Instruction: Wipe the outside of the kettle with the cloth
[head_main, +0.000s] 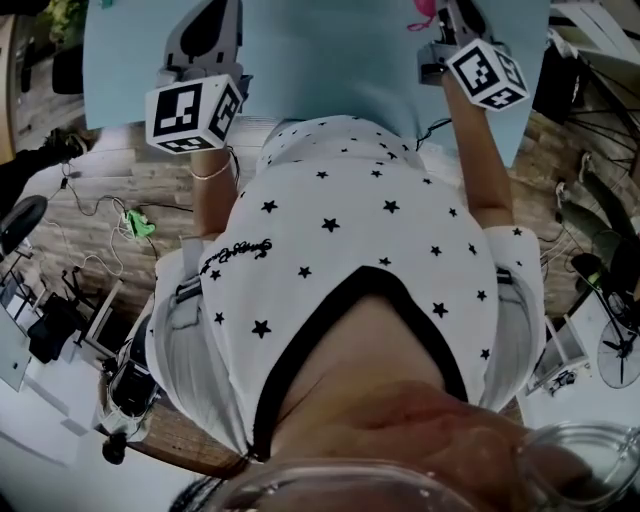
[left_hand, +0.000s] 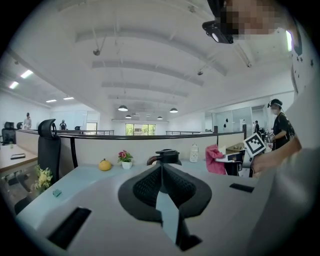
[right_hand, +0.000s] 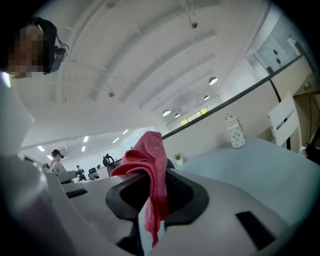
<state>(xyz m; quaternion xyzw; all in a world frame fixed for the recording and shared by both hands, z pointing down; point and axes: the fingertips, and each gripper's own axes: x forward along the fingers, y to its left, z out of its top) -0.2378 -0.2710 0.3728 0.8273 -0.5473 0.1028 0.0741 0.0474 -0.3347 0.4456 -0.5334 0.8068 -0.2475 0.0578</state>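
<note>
Pinching red cloth (right_hand: 150, 155) in right gripper (right_hand: 150, 200), jaws clamped on it, loose end hanging down between them. Holding left gripper (left_hand: 162, 197) with jaws pressed together, nothing inside. Looking past left jaws at kettle (left_hand: 166, 156), upright on light blue table (left_hand: 75, 177), near flower pot (left_hand: 125, 159).

The cloth (right_hand: 150, 165) in my right jaws is red-pink. Both pairs of jaws are black with a fine mesh pattern, set in grey. Straight beyond my left jaws the kettle (left_hand: 165, 156) is black with a brown handle, on a pale blue bench (left_hand: 90, 182). Further left of those jaws are a yellow fruit (left_hand: 104, 164) and pink flowers (left_hand: 123, 155) in a white pot.
</note>
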